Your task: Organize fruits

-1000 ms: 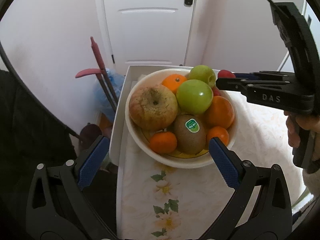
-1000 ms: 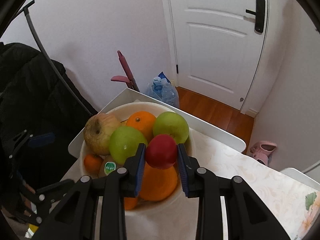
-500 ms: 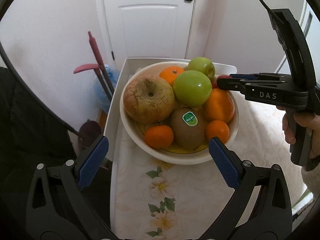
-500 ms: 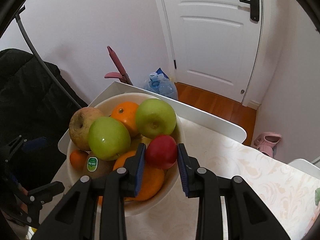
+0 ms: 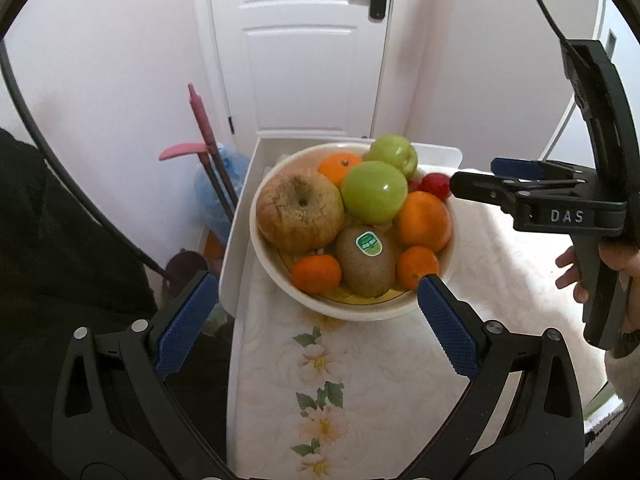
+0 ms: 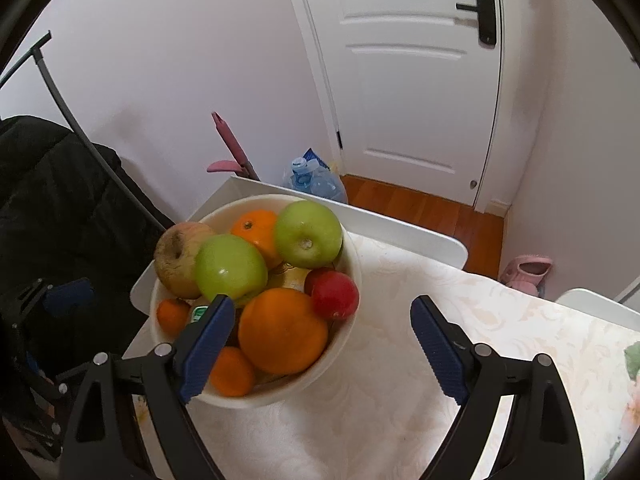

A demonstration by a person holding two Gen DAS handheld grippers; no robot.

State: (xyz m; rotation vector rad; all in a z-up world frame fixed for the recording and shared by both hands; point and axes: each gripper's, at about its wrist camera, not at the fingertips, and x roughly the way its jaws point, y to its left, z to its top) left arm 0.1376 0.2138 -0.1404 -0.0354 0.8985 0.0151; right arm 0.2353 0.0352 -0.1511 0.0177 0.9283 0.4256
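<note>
A cream bowl [image 5: 360, 312] [image 6: 352, 248] heaped with fruit stands on the flowered tablecloth. It holds two green apples [image 5: 374, 196], a wrinkled brown apple [image 5: 300, 216], oranges [image 6: 280, 330], a stickered kiwi [image 5: 366, 260] and small tangerines. The small red fruit [image 6: 334, 295] [image 5: 436, 185] lies at the bowl's right rim beside a big orange. My right gripper [image 6: 322, 334] hangs just behind it; its jaws are opening wide, no pad touches the fruit. My left gripper [image 5: 316, 320] stands open in front of the bowl, holding nothing.
The table [image 6: 440, 246] has a raised white edge close behind the bowl. A pink-handled tool [image 5: 200, 120] and a blue bag [image 6: 316, 180] stand on the floor by the white door. A black coat [image 6: 48, 208] hangs at left. A hand [image 5: 572, 272] grips the right gripper's handle.
The right gripper carried the red fruit down to the bowl's right rim and let go; its jaws spread wide. The left gripper drew back slightly, still open.
</note>
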